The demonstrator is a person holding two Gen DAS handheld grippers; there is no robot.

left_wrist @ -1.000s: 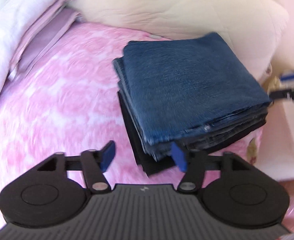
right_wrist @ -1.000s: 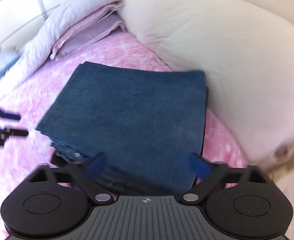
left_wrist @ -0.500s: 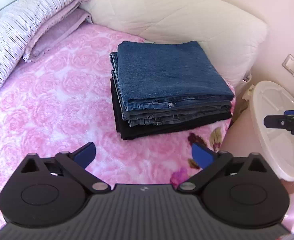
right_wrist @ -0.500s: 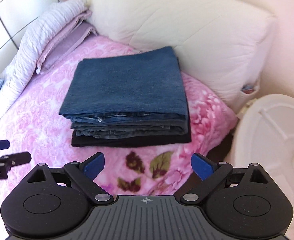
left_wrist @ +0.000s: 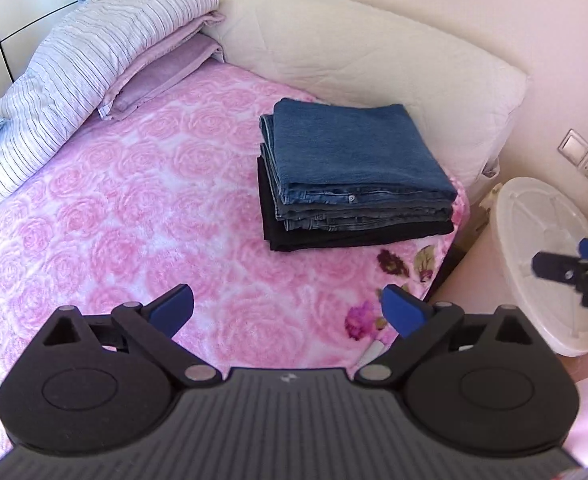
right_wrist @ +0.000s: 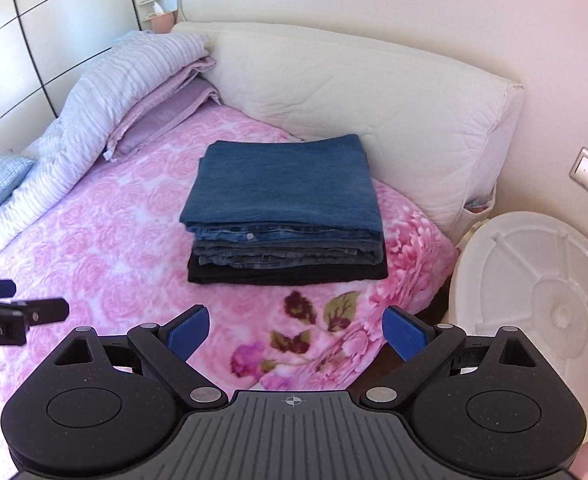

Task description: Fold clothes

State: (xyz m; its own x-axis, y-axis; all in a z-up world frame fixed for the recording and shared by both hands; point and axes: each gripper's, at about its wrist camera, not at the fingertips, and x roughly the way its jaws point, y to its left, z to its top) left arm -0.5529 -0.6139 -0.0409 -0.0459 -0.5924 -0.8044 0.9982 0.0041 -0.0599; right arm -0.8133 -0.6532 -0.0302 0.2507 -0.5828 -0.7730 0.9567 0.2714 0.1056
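Off to the right of both sets of jaws sits a round white plastic lid (right_wrist: 534,292). The left gripper (left_wrist: 287,308) and right gripper (right_wrist: 296,330) are spread wide, empty. Ahead of them, well apart, the neat stack of folded blue denim jeans (right_wrist: 283,196) tops a black garment (right_wrist: 285,274) on the pink rose-patterned blanket (left_wrist: 113,216), cream padded headboard (right_wrist: 358,80) behind.

Left wrist view: set above the pink bed (left_wrist: 141,216), looking down and forward, well back from the folded stack (left_wrist: 354,176). Right wrist view: alongside, same heading. Shared: stack (right_wrist: 285,208), headboard cushion (right_wrist: 374,92), white round lid (right_wrist: 542,300).
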